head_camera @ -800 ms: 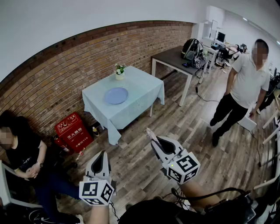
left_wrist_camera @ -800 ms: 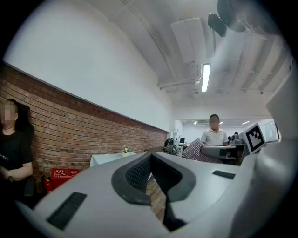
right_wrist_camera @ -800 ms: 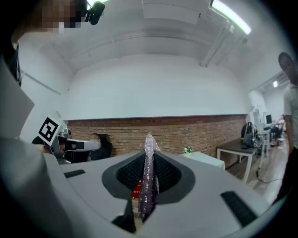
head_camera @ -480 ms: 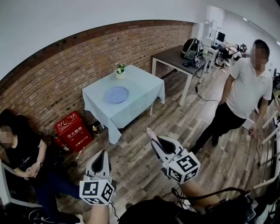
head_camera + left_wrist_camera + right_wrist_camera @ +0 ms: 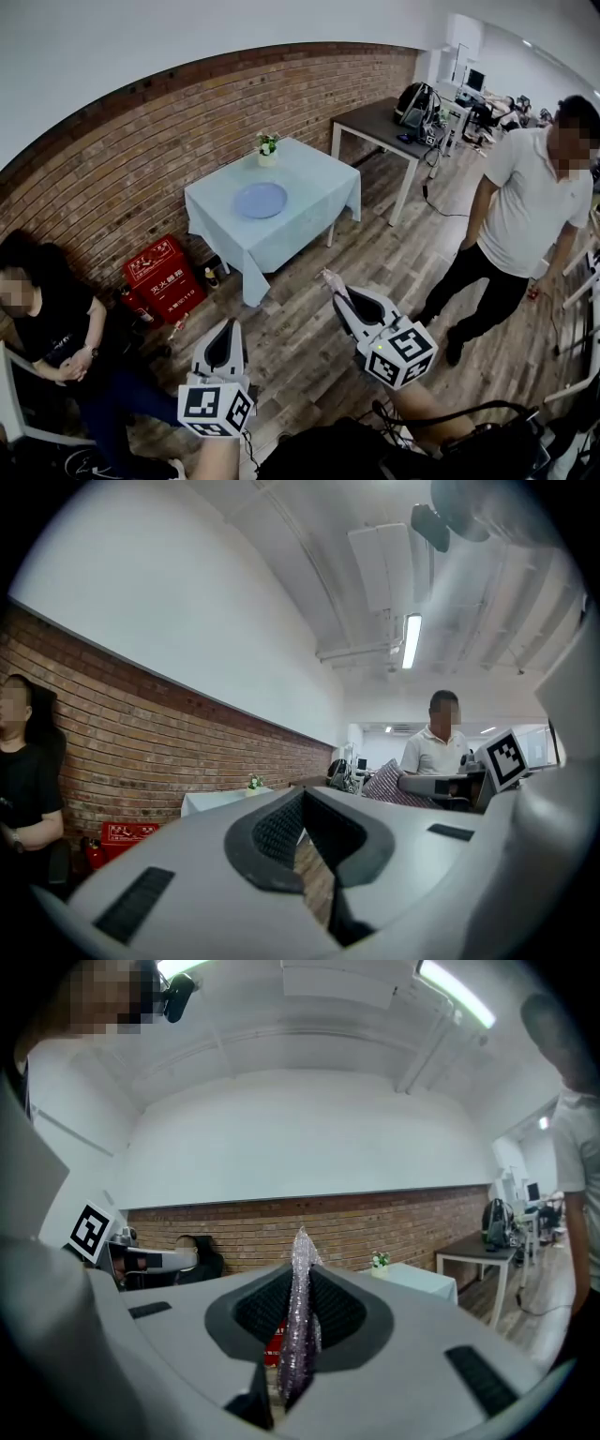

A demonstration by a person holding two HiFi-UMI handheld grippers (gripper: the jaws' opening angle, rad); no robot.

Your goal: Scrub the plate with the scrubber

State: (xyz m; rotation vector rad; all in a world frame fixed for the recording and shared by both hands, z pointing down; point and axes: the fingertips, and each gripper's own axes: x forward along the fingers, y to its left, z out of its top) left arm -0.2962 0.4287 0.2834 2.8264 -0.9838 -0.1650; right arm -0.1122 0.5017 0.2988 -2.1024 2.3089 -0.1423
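Note:
A round blue plate (image 5: 261, 200) lies on a small table with a pale blue cloth (image 5: 319, 192), far ahead across the wooden floor. Both grippers are held level over the floor, well short of that table. My right gripper (image 5: 331, 284) is shut on a glittery pink scrubber (image 5: 327, 277). In the right gripper view the scrubber (image 5: 299, 1326) stands upright, pinched between the jaws of that gripper (image 5: 300, 1274). My left gripper (image 5: 226, 330) is shut with nothing in it, and its jaws meet in the left gripper view (image 5: 302, 799).
A person in a white shirt (image 5: 536, 202) stands on the floor at the right. Another person (image 5: 52, 323) sits at the left by the brick wall. Red boxes (image 5: 161, 275) stand beside the table, a flower pot (image 5: 268, 148) on it, and a dark table (image 5: 380, 120) behind.
The standing person has stepped nearer at the right. The table and plate have shifted slightly right in the head view. Both grippers sit a little lower in it, still shut.

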